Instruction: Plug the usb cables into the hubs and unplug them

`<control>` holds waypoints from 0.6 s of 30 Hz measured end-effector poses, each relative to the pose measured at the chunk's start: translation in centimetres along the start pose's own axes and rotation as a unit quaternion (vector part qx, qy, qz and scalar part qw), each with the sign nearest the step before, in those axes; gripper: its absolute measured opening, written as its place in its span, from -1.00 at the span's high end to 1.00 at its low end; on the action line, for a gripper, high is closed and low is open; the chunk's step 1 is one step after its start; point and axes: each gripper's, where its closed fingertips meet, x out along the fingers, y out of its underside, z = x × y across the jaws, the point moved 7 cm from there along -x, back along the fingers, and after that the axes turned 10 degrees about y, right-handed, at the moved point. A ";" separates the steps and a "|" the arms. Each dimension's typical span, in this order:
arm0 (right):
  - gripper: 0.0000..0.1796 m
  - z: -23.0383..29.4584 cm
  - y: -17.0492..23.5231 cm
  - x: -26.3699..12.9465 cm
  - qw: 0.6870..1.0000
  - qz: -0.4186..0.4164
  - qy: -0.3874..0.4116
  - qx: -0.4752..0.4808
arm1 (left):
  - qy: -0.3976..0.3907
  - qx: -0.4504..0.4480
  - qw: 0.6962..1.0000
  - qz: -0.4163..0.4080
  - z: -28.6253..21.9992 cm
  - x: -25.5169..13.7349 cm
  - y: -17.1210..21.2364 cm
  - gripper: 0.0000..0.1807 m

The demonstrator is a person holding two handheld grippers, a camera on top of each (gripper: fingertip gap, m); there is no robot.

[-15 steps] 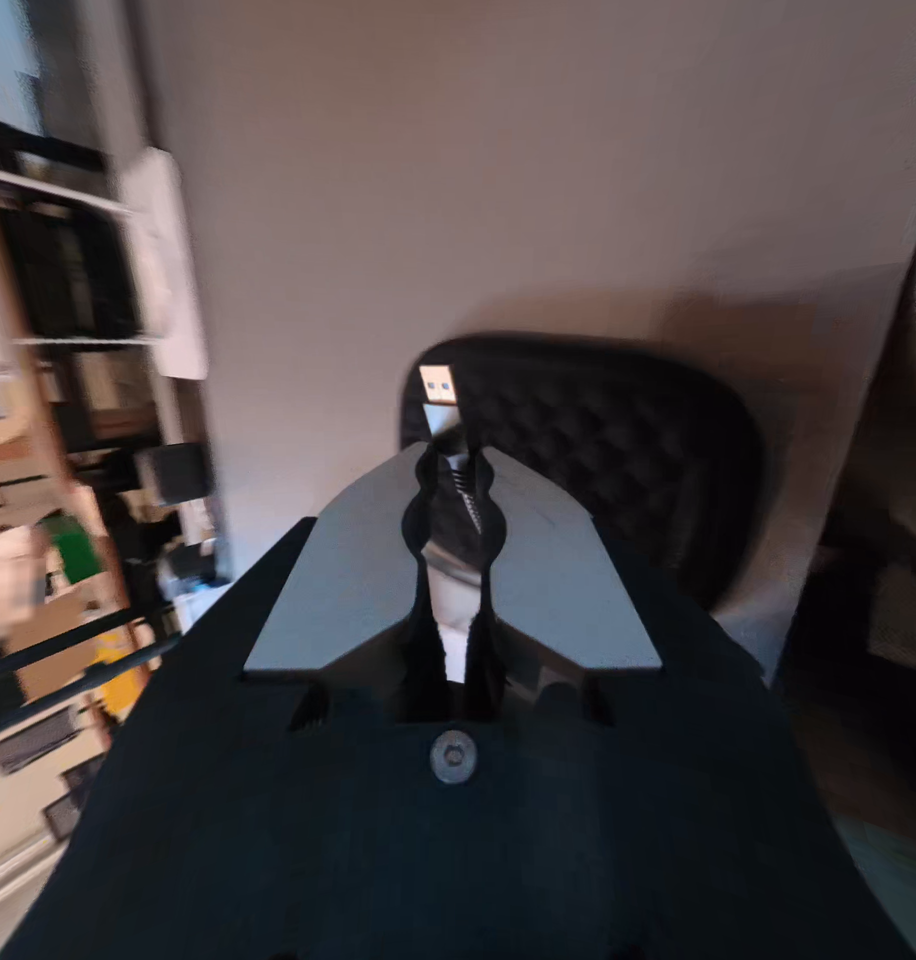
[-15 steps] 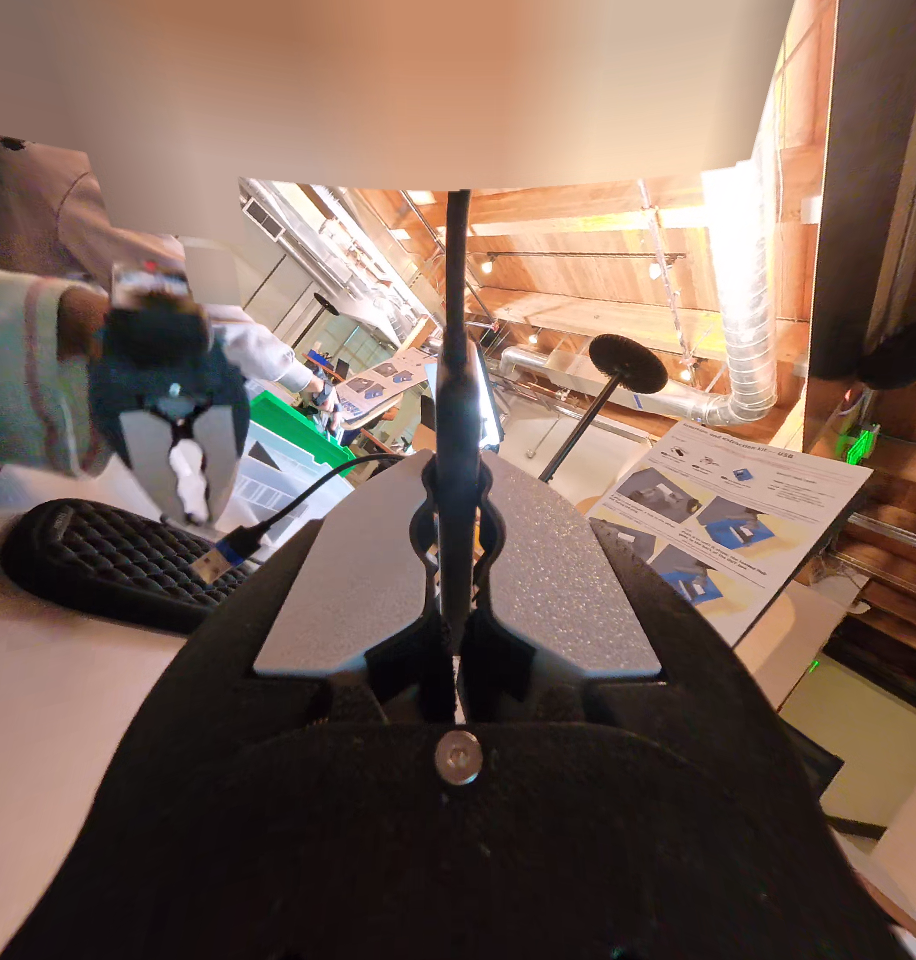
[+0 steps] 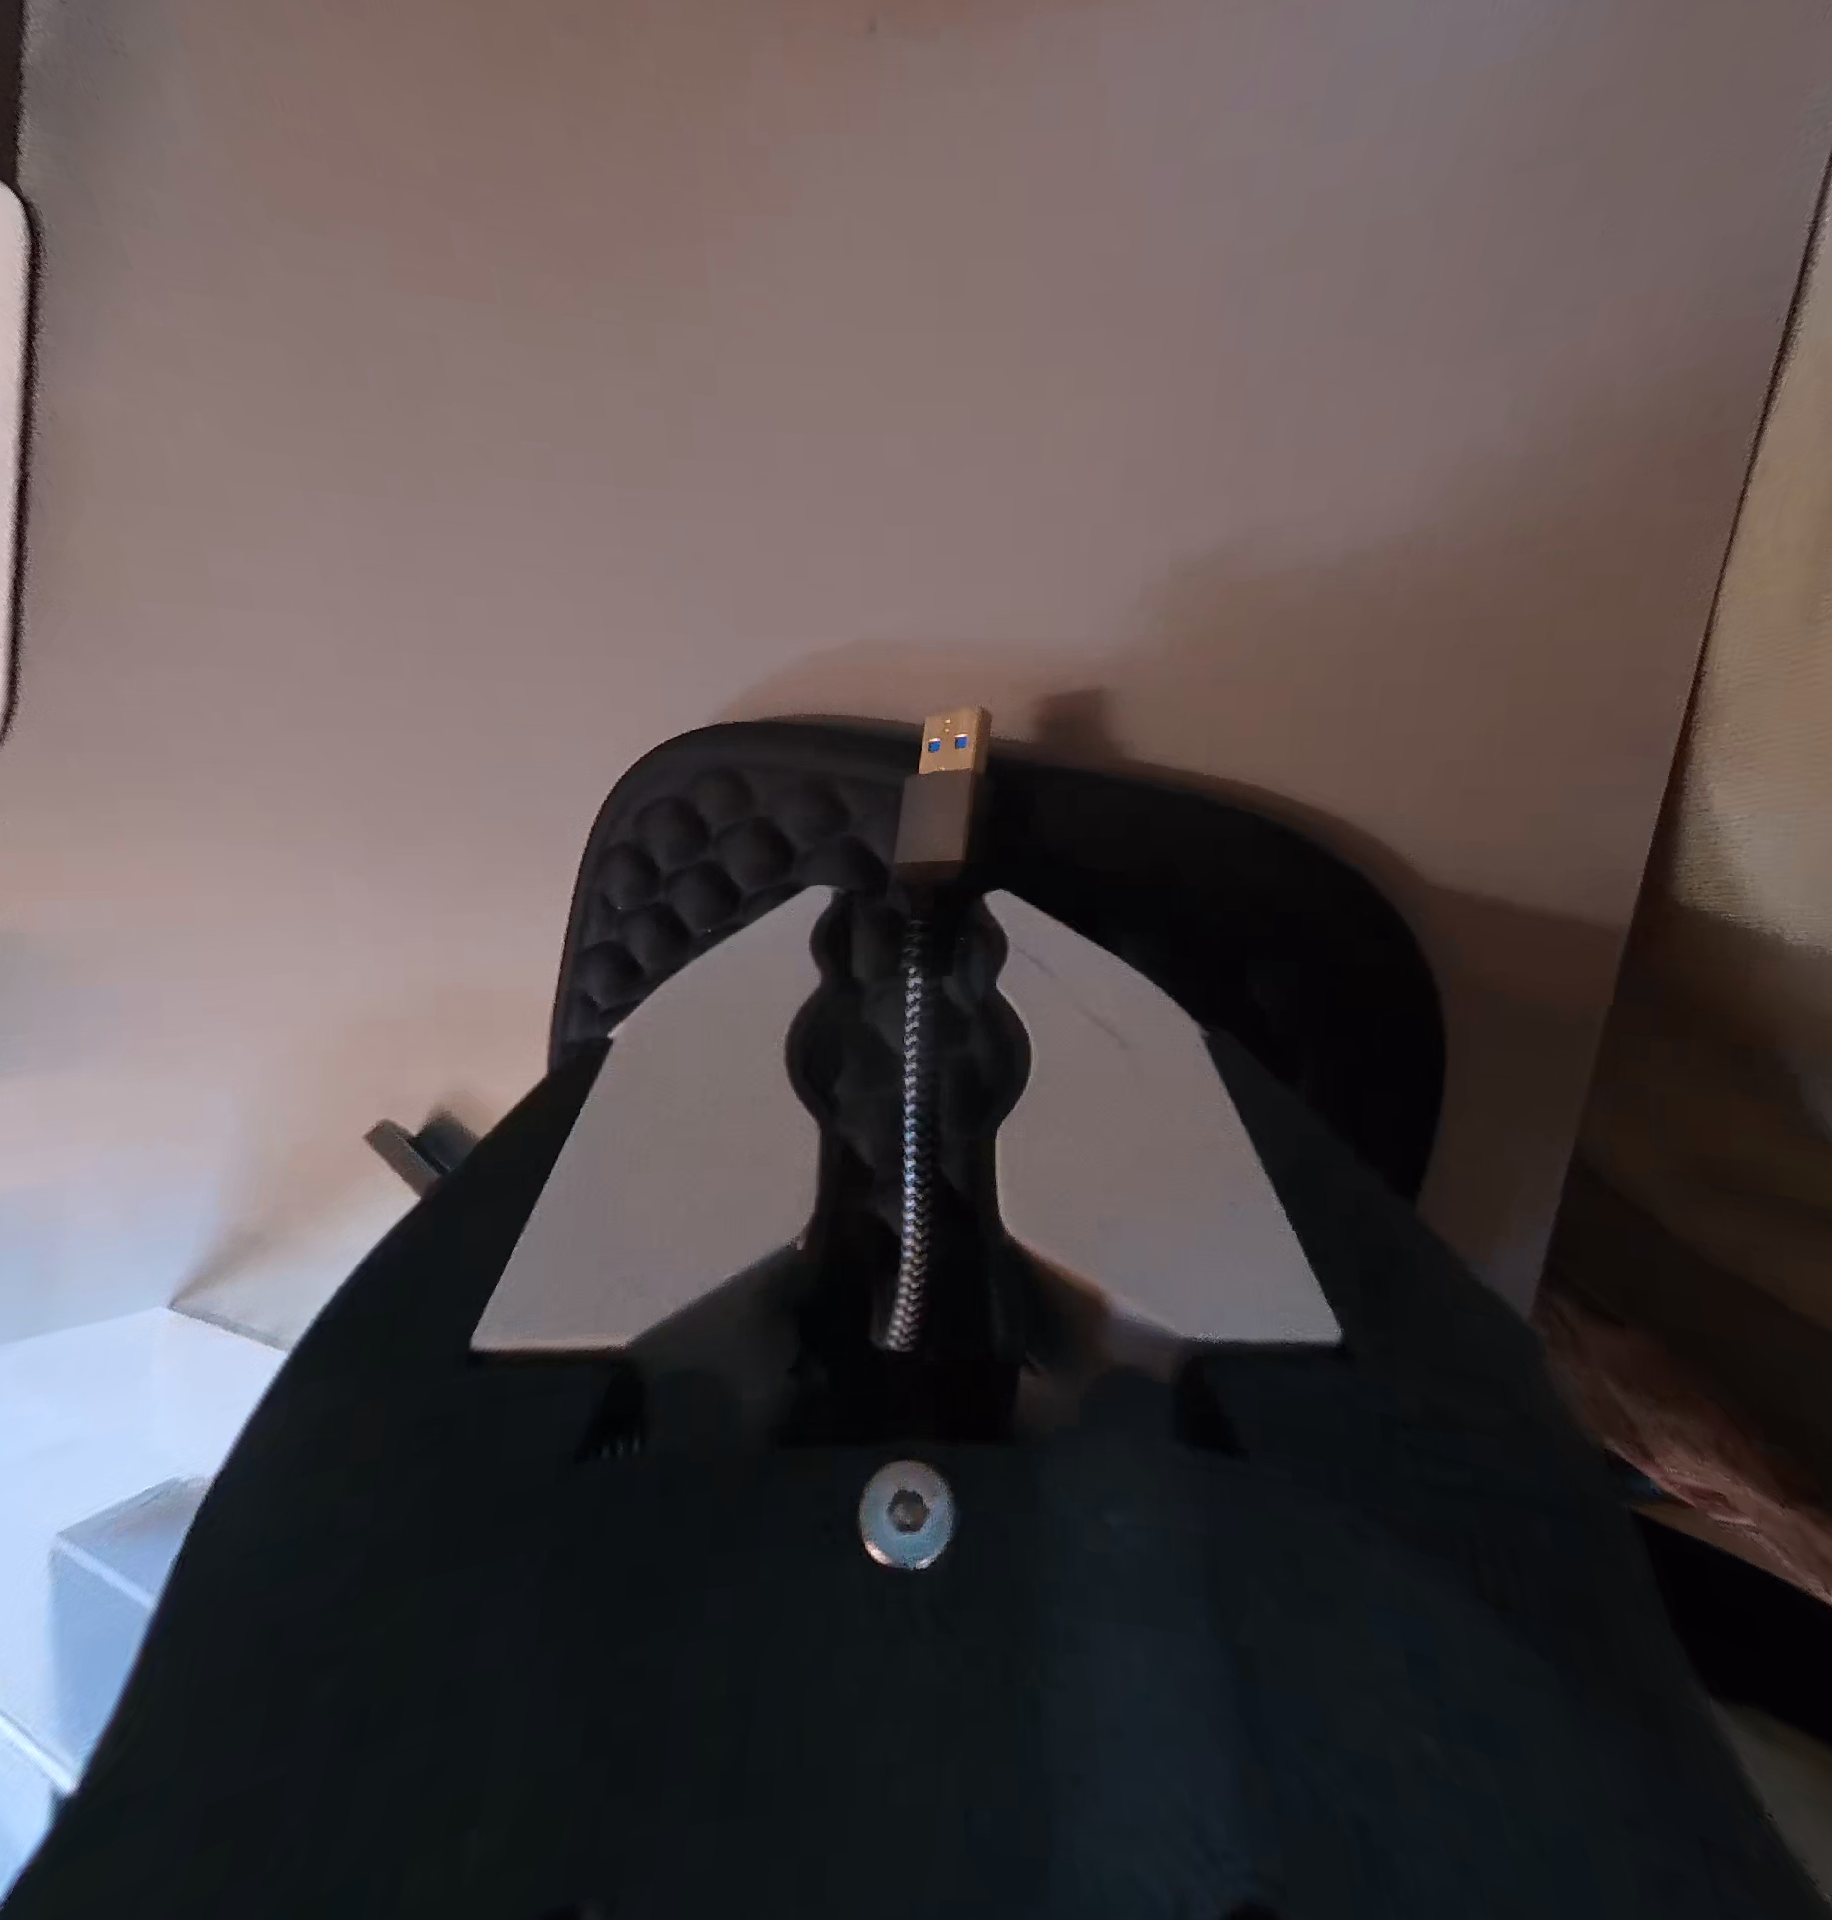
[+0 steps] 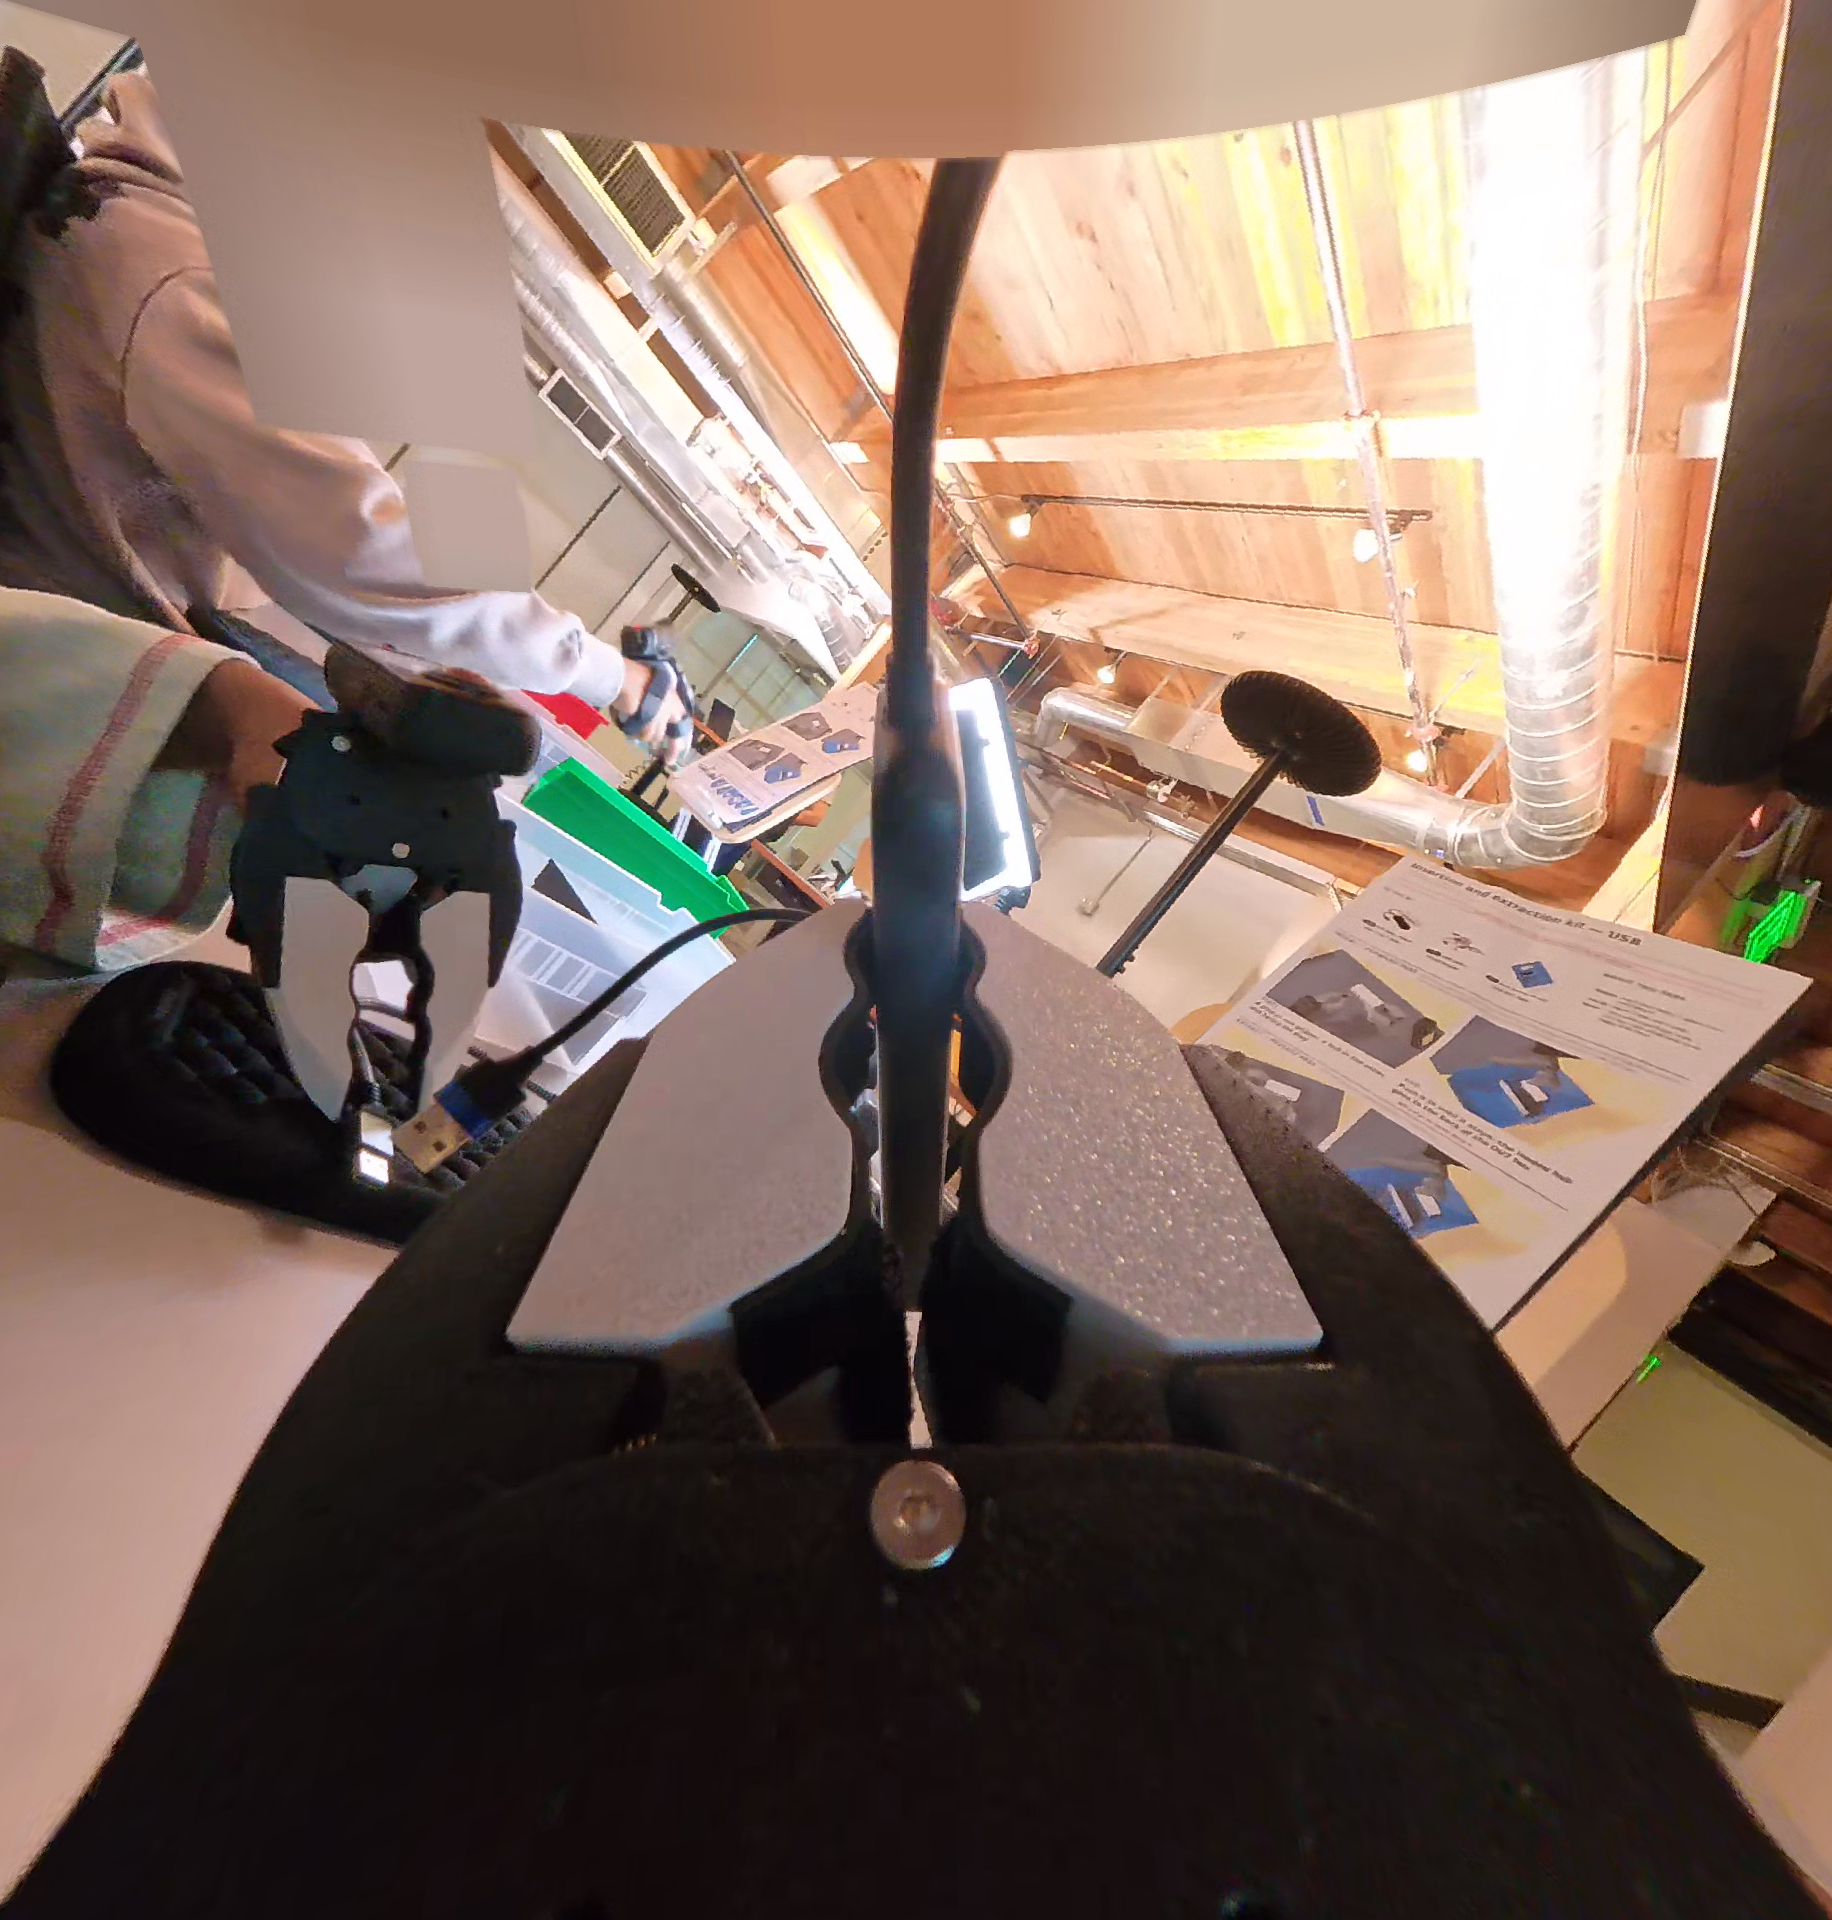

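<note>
1. Evidently little is finished: the left gripper [image 3: 917, 925] is clenched on a braided cable [image 3: 917, 1122], its gold plug [image 3: 951, 750] free above the black pad [image 3: 683, 862].
2. Rightward, the right gripper [image 4: 914, 987] clamps a thick black cable [image 4: 917, 582]; no hub shows.
3. A white table [image 4: 112, 1351] sits under wooden ceiling beams [image 4: 1203, 395].

The left claw [image 3: 917, 914] has its two grey fingers [image 3: 683, 1174] drawn close, pinching a braided USB cable [image 3: 917, 1122] so the plug stands out past the tips. From the right wrist view, the left claw [image 4: 372, 1081] points downward, gripped by a hand [image 4: 257, 727] in a light sleeve. The right claw [image 4: 914, 956] is clamped tight on a thick black cable [image 4: 912, 582], pointing upward.
</note>
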 end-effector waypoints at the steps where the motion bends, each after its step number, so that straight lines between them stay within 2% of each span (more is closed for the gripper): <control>1: 0.87 0.0 0.0 0.0 1.000 0.000 0.000 0.001 | 0.000 0.008 1.000 -0.010 0.0 -0.2 -0.1 0.70; 3: 0.87 0.0 0.1 0.0 1.000 0.000 0.001 0.004 | 0.008 0.027 0.999 -0.037 -0.1 -0.5 -0.6 0.65; 5: 0.87 -0.1 0.2 -0.1 1.000 0.002 0.002 0.003 | 0.005 0.082 0.995 -0.060 -0.6 -0.6 -1.2 0.66; 7: 0.87 -0.1 0.1 -0.1 1.000 0.001 0.005 0.000 | -0.028 0.156 0.987 -0.035 -1.2 -0.2 -1.0 0.67; 8: 0.87 -0.2 0.0 -0.2 1.000 0.000 0.006 0.000 | -0.048 0.174 0.984 -0.003 -1.2 0.2 -0.6 0.67; 9: 0.87 -0.3 -0.1 -0.3 1.000 -0.003 0.008 0.001 | -0.059 0.175 0.983 -0.006 -1.2 0.3 -0.5 0.68; 15: 0.87 -0.6 -0.2 -0.6 1.000 -0.008 0.016 0.002 | -0.037 0.116 0.992 -0.014 0.2 0.5 -0.3 0.85; 17: 0.87 -0.6 -0.3 -0.6 1.000 -0.007 0.015 0.000 | 0.006 0.037 0.999 -0.016 0.3 -0.5 -0.5 0.88; 18: 0.87 -0.6 -0.4 -0.6 1.000 -0.007 0.014 -0.001 | 0.041 -0.010 0.998 -0.045 0.2 -1.7 -0.9 0.88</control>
